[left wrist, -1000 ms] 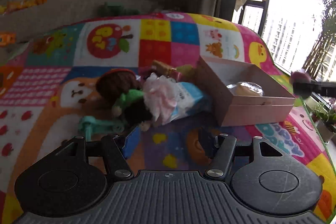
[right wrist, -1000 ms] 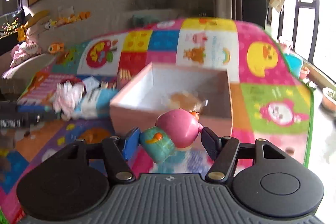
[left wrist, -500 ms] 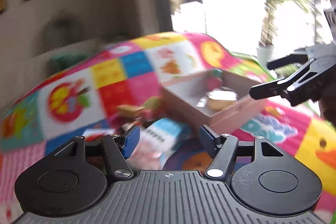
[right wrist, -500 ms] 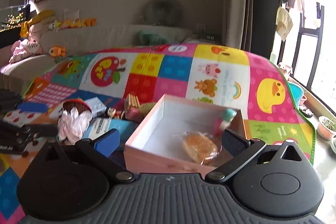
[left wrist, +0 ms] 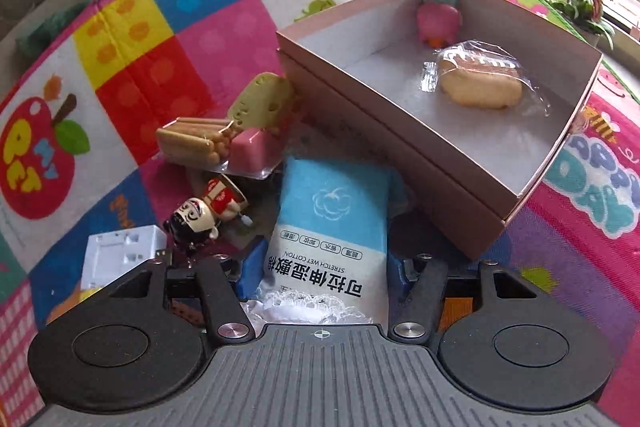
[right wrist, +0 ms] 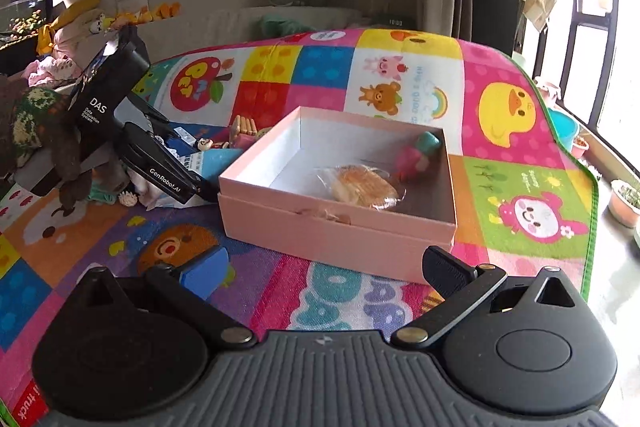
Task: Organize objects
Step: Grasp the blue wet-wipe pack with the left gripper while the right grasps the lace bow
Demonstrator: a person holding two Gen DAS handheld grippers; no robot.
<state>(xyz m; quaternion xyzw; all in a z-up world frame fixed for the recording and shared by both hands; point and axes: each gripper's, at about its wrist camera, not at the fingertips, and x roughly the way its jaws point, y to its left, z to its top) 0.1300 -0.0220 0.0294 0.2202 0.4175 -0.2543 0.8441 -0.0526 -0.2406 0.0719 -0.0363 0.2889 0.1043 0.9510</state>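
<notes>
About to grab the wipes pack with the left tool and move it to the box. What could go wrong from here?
1. The wipes pack is soft and a lace-edged cloth lies by the left tool; both might get pinched together.
2. The pack's far end lies close against the pink box, so lifting may nudge it.
3. The figurine lies close beside the pack.

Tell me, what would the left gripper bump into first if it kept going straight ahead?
The left gripper would meet the blue and white wet-wipes pack first; the pack already lies between its open jaws. Beyond it sits the pink box, though how far off is hard to judge.
</notes>
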